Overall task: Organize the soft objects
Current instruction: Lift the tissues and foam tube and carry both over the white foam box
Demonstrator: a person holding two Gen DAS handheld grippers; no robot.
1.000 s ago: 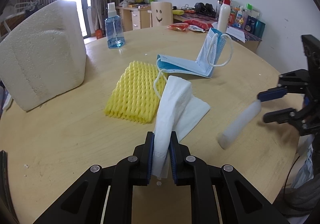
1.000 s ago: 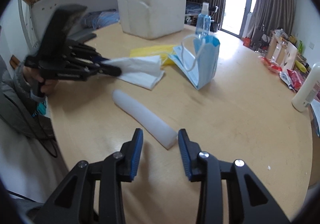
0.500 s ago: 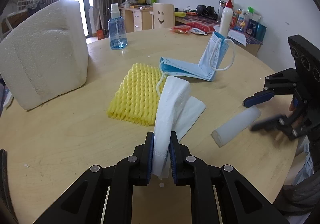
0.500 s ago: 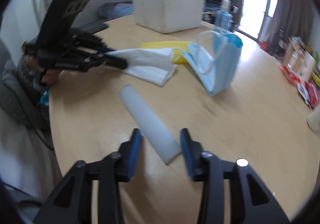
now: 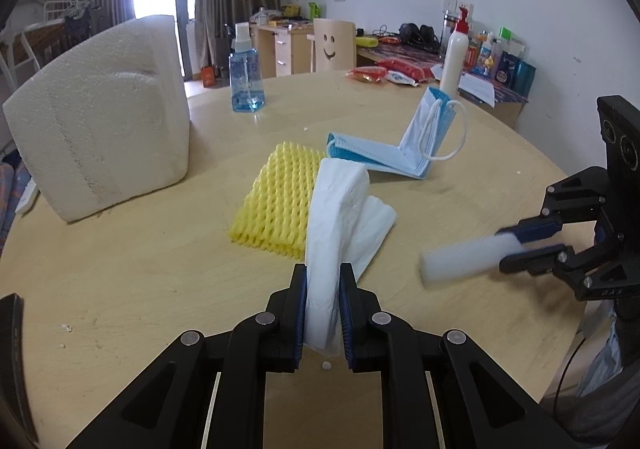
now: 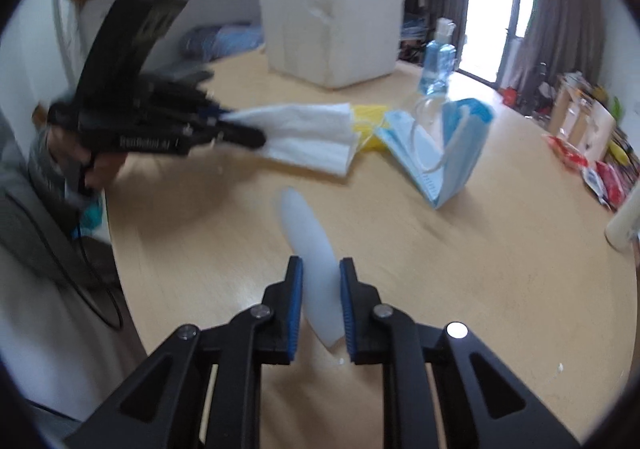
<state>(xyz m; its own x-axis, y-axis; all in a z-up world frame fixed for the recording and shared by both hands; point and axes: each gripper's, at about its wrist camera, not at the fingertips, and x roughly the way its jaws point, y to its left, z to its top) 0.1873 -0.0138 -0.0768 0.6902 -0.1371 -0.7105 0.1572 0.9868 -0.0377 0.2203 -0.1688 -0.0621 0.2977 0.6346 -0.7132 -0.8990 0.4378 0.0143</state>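
Since a second ago my right claw [image 6: 320, 305] has been closing, and its blue pads now press both sides of the white foam cylinder [image 6: 310, 249], which lay free on the round wooden table [image 6: 500, 269] before; the picture is blurred, so I cannot tell whether the far end is clear of the wood. From my left wrist, my left claw [image 5: 323, 313] is clamped on the near end of a folded white tissue [image 5: 340, 209], exactly as it was, and the tissue runs forward and up from my pads, its far fold draping just past them toward the right. Straight ahead, touching the tissue's left edge, lies the yellow foam net [image 5: 276, 205]; beyond that a stack of blue face masks [image 5: 400, 157] is bent so that its right half stands up, ear loops dangling. Far left of my pads sits a big white styrofoam block [image 5: 104, 133], with a blue spray bottle [image 5: 245, 77] behind it and a white pump bottle [image 5: 454, 61] at the far right. Low on the right the other claw pinches the smeared cylinder. From my right wrist, the cylinder points ahead and a little left from between my pads; further left the left claw, held in a hand [image 6: 100, 169], grips the tissue, with the masks ahead to the right.
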